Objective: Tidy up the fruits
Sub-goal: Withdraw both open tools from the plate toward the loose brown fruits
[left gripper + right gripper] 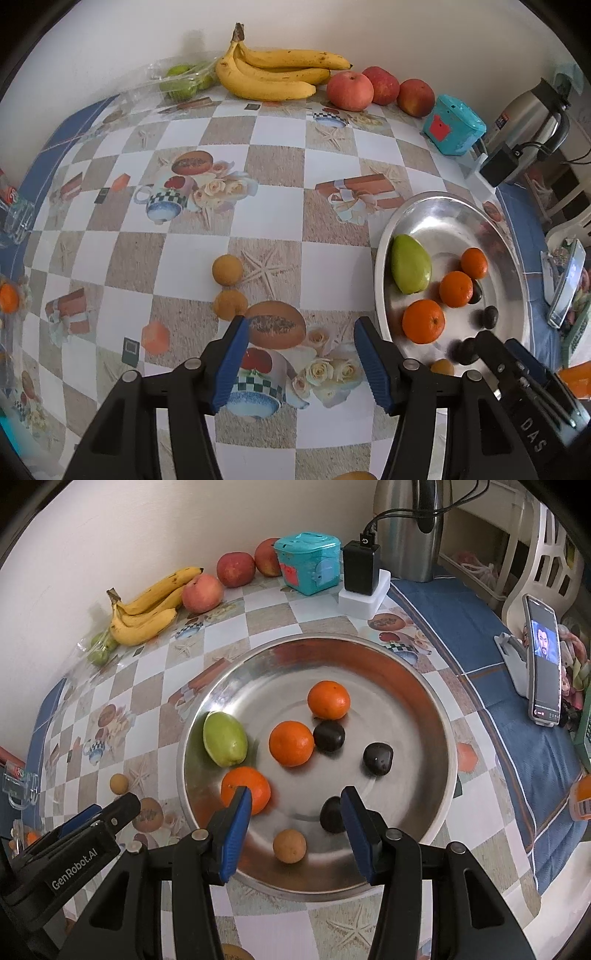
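A: What is sitting in the steel bowl point(436, 716)?

B: 3 tangerines: one point(328, 699) toward the far side, one point(291, 743) near the middle, one point(246, 789) by the near-left wall. A green mango point(224, 738) is lying against the left wall. 3 dark plums are resting there too: one point(328, 736) touching the middle tangerine, one point(377, 758) further right, one point(331, 814) beside the right finger. A small tan round fruit point(289, 845) is lying near the front rim.

A: And the right gripper point(295, 834)?

B: It is hovering over the bowl's near edge, jaws partly apart, gripping nothing.

A: The left gripper point(301, 363)?

B: It is pointing down over the checkered tablecloth point(266, 177), left of the bowl, jaws standing about half open with nothing between them. 2 more tan fruits, one point(227, 270) touching the other point(230, 304), are lying just beyond its left finger.

A: Anything waiting along the wall?

B: A banana bunch point(273, 74), 3 red apples point(350, 91), and green fruits in a clear bag point(184, 79).
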`<state>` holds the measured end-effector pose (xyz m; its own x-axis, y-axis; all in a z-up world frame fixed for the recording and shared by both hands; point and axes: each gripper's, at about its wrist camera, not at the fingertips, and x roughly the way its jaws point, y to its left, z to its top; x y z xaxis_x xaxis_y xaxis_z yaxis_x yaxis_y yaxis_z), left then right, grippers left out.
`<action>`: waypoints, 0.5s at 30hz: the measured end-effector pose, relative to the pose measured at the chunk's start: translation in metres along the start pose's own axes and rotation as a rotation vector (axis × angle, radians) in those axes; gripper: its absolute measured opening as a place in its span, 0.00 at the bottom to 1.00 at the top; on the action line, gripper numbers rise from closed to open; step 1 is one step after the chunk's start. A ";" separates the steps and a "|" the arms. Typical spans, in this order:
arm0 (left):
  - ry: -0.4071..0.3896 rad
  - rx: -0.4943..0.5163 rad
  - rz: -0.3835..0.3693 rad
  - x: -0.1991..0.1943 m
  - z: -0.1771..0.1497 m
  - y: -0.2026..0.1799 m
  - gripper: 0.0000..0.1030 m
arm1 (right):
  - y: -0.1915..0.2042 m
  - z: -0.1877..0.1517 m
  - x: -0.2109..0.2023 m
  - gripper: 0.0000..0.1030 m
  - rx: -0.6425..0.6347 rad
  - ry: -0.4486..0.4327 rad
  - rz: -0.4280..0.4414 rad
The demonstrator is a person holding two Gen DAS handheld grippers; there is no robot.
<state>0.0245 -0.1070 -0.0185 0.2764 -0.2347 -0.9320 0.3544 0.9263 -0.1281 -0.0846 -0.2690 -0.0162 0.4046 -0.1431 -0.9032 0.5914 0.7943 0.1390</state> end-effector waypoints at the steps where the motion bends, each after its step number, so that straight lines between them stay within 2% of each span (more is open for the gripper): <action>1: 0.000 -0.006 0.000 -0.001 -0.001 0.001 0.62 | 0.001 -0.002 -0.001 0.50 -0.006 0.000 -0.005; 4: -0.001 -0.017 0.002 -0.002 -0.002 0.004 0.63 | 0.006 -0.006 -0.002 0.50 -0.024 0.002 -0.009; 7: -0.004 -0.024 0.008 -0.004 -0.004 0.006 0.70 | 0.007 -0.007 -0.001 0.50 -0.029 0.002 -0.014; 8: -0.005 -0.028 0.013 -0.003 -0.004 0.007 0.78 | 0.007 -0.007 -0.001 0.54 -0.027 0.002 -0.014; 9: -0.004 -0.032 0.020 -0.003 -0.004 0.008 0.86 | 0.007 -0.007 -0.001 0.64 -0.023 0.002 -0.013; 13: -0.007 -0.046 0.050 0.000 -0.003 0.014 0.92 | 0.005 -0.006 0.001 0.73 -0.008 -0.005 -0.011; 15: -0.006 -0.054 0.061 0.001 -0.003 0.016 0.99 | 0.004 -0.006 0.001 0.79 -0.010 -0.011 -0.026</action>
<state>0.0281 -0.0914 -0.0224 0.3008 -0.1793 -0.9367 0.2882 0.9533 -0.0899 -0.0858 -0.2622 -0.0188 0.3968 -0.1697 -0.9021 0.5948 0.7961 0.1118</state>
